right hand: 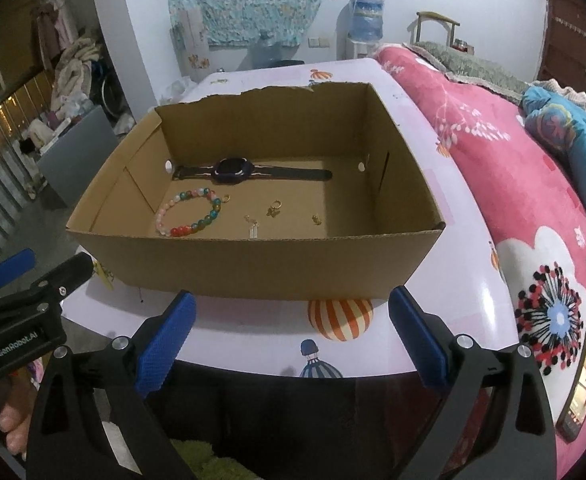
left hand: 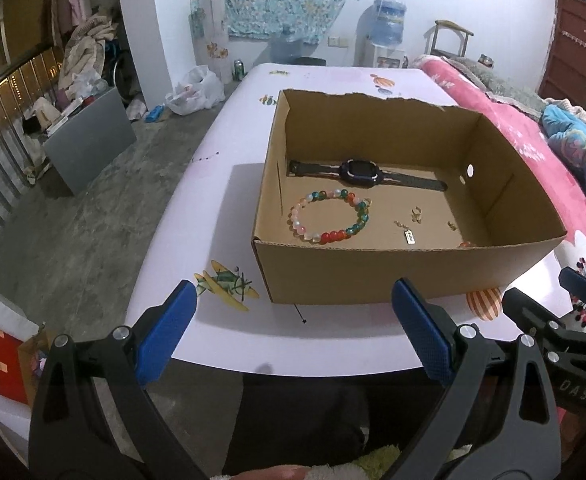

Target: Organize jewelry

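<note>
Left gripper [left hand: 293, 328]: fingers [left hand: 169, 330] spread wide, nothing between them. It hangs over the near edge of the table [left hand: 221, 184], short of the box, not touching it.

Right gripper [right hand: 293, 338]: fingers [right hand: 417, 340] likewise spread wide and empty, held over the table's near edge just before the box's near wall. The two grippers are side by side, each showing at the margin of the other's view.

Box [left hand: 393, 272]: open cardboard, standing on the table toward its right edge, far rim torn. Contents, all on the floor of the box:
- Watch [left hand: 359, 172], dark, strap laid flat, along the far wall.
- Bracelet [left hand: 329, 216] of mixed coloured beads, in the near left corner, just in front of the watch and apart from it.
- Small gold pieces [left hand: 416, 214], loose, right of the bracelet near the middle of the floor; their exact kind is too small to tell.
- A small tag [left hand: 409, 237] on a short chain, close to the near wall.

Table: pale top printed with cartoon figures, including a striped balloon [right hand: 340, 319] partly under the box's near wall. A pink blanket [right hand: 513, 184] lies along the table's right edge, with a phone [right hand: 583, 380] on it near the right gripper.
</note>
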The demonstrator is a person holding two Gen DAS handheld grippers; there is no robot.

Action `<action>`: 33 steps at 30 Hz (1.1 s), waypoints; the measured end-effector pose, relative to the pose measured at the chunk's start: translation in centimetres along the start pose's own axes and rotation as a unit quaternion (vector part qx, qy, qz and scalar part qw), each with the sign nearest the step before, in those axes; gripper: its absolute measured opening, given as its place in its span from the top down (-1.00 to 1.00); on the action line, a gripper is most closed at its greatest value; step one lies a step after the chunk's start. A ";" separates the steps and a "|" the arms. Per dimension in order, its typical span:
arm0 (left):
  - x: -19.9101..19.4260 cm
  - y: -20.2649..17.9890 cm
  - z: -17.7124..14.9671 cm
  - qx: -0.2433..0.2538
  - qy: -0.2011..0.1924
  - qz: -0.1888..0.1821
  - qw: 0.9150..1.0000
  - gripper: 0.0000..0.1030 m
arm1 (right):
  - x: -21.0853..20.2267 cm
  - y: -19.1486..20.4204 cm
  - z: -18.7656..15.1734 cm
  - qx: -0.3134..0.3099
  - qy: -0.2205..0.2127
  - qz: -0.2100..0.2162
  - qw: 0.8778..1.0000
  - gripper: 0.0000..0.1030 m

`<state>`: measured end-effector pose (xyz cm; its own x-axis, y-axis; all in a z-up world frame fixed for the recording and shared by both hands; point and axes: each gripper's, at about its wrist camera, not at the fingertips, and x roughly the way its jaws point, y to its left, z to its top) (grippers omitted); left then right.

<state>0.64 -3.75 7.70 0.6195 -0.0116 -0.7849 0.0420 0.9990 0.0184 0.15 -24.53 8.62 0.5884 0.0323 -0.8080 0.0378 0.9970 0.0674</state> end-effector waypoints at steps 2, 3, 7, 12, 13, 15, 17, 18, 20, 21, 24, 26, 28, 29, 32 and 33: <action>0.1 -0.1 0.0 0.002 0.003 0.000 1.000 -0.84 | 0.0 0.0 0.0 0.003 0.002 -0.001 1.000 -0.83; 0.1 -0.2 0.0 0.004 0.004 -0.002 1.000 -0.84 | 0.0 0.0 0.0 0.005 0.003 0.000 1.000 -0.83; 0.0 -0.4 0.1 0.008 0.003 -0.003 1.000 -0.84 | -0.1 -0.1 0.0 0.008 0.003 0.002 1.000 -0.83; 0.1 -0.6 0.2 0.007 0.007 -0.005 1.000 -0.84 | -0.2 -0.1 0.1 0.009 0.001 0.001 1.000 -0.83; 0.1 -0.6 0.2 0.007 0.008 -0.006 1.000 -0.84 | -0.2 -0.1 0.1 0.009 0.000 0.001 1.000 -0.83; 0.2 -0.5 0.2 0.006 0.010 -0.006 1.000 -0.84 | -0.3 -0.2 0.1 0.011 -0.001 0.002 1.000 -0.83; 0.1 -0.4 0.2 0.003 0.010 -0.006 1.000 -0.84 | -0.4 -0.2 0.1 0.011 -0.001 0.003 1.000 -0.83; 0.1 -0.4 0.2 0.001 0.010 -0.006 1.000 -0.84 | -0.4 -0.2 0.2 0.011 -0.002 0.003 1.000 -0.83; 0.2 -0.3 0.2 -0.001 0.010 -0.007 1.000 -0.83 | -0.5 -0.1 0.2 0.010 -0.003 0.002 1.000 -0.83; 0.2 -0.3 0.1 -0.001 0.011 -0.007 1.000 -0.84 | -0.6 -0.1 0.2 0.010 -0.004 0.003 1.000 -0.83; 0.3 -0.3 0.1 -0.003 0.016 -0.009 1.000 -0.83 | -0.7 0.0 0.2 0.010 -0.004 0.005 1.000 -0.83; 0.4 -0.2 0.1 -0.003 0.017 -0.010 1.000 -0.83 | -0.7 0.1 0.2 0.009 -0.004 0.004 1.000 -0.83; 0.4 -0.2 0.0 -0.003 0.017 -0.010 1.000 -0.84 | -0.7 0.1 0.2 0.009 -0.004 0.005 1.000 -0.83; 0.4 -0.2 0.0 -0.003 0.017 -0.009 1.000 -0.83 | -0.7 0.1 0.2 0.009 -0.004 0.005 1.000 -0.83; 0.5 -0.2 0.0 -0.004 0.019 -0.010 1.000 -0.83 | -0.7 0.1 0.2 0.010 -0.004 0.006 1.000 -0.83; 0.5 -0.2 0.0 -0.003 0.020 -0.009 1.000 -0.83 | -0.7 0.2 0.2 0.010 -0.004 0.006 1.000 -0.83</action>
<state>0.92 -3.98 7.33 0.5872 -0.0288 -0.8089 0.0478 0.9989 -0.0008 -0.09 -24.41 9.36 0.5948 0.0438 -0.8027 0.0461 0.9950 0.0884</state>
